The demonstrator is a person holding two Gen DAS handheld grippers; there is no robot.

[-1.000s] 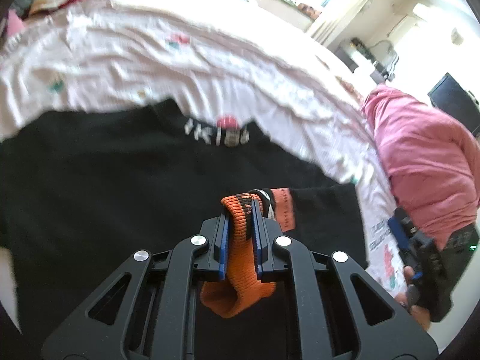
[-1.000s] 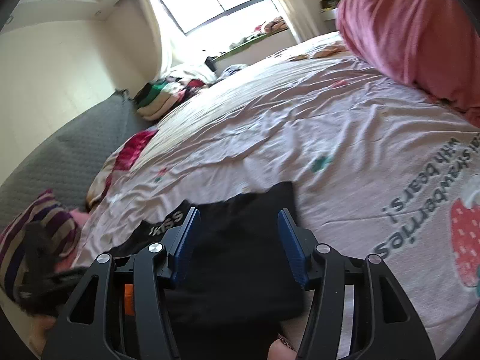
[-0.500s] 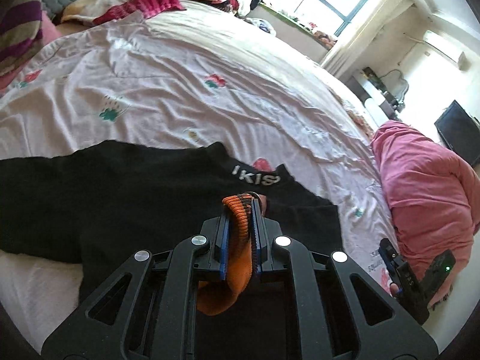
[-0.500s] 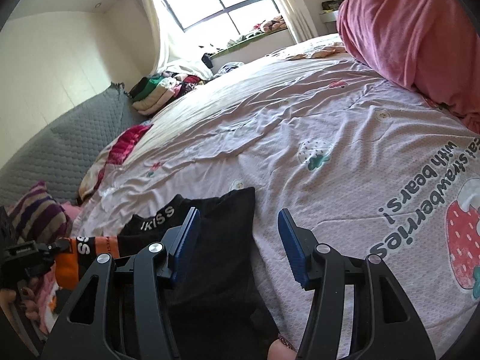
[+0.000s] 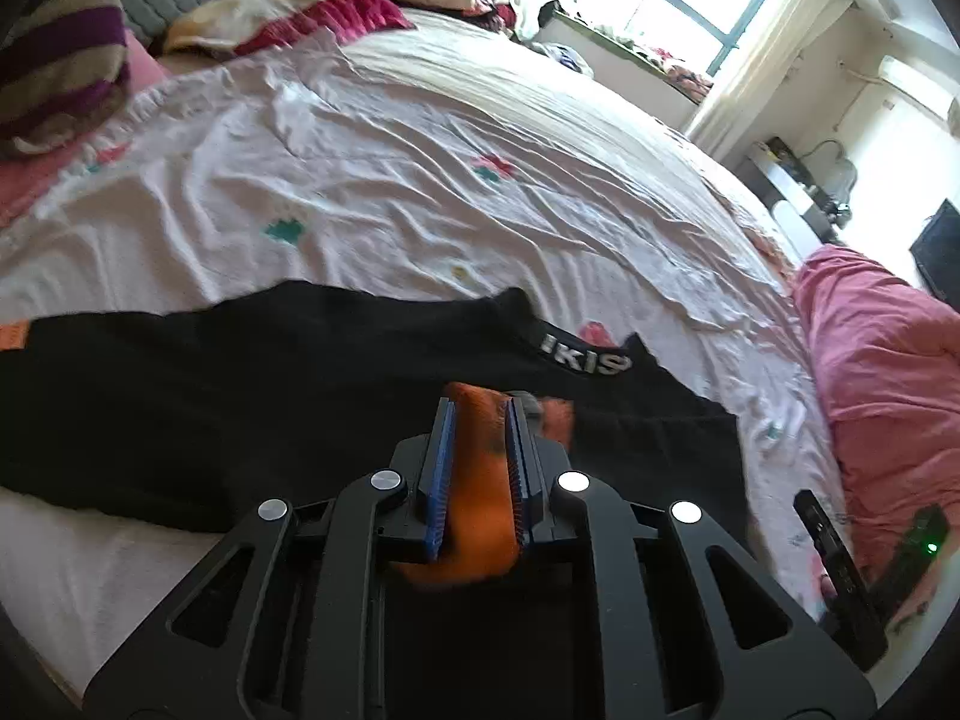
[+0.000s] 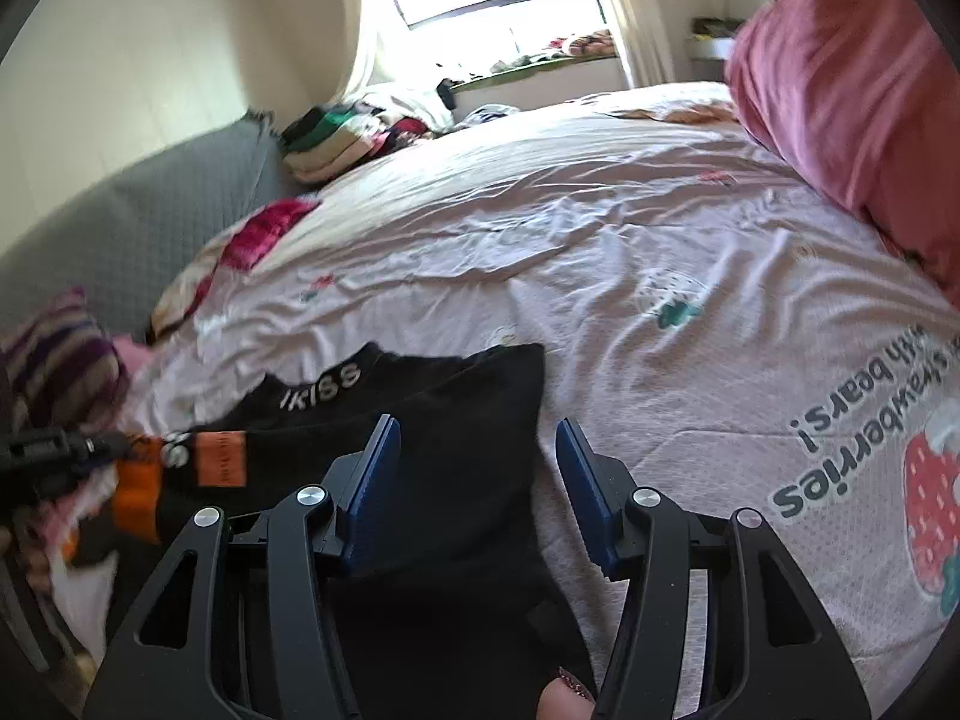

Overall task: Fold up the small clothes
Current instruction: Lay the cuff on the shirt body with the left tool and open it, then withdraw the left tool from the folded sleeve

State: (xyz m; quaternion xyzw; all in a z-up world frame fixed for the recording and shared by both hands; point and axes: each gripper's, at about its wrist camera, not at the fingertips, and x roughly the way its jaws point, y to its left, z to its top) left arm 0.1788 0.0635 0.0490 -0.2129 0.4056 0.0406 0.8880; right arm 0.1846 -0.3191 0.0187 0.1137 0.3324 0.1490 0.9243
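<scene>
Left wrist view: the left gripper [image 5: 477, 420] has its jaws clamped on the orange cuff [image 5: 480, 480] of a black top [image 5: 240, 390], which lies spread on the bed [image 5: 420, 180]. The top's long axis runs sideways, its lettered collar [image 5: 585, 360] just beyond the cuff.

Right wrist view: the right gripper [image 6: 477, 468] hovers with jaws apart and empty over the top's near corner [image 6: 468, 420]. The collar [image 6: 321, 384] lies beyond and left. The left gripper [image 6: 42, 456] holds the sleeve out left of the collar, so that sleeve probably folds across toward the right.
</scene>
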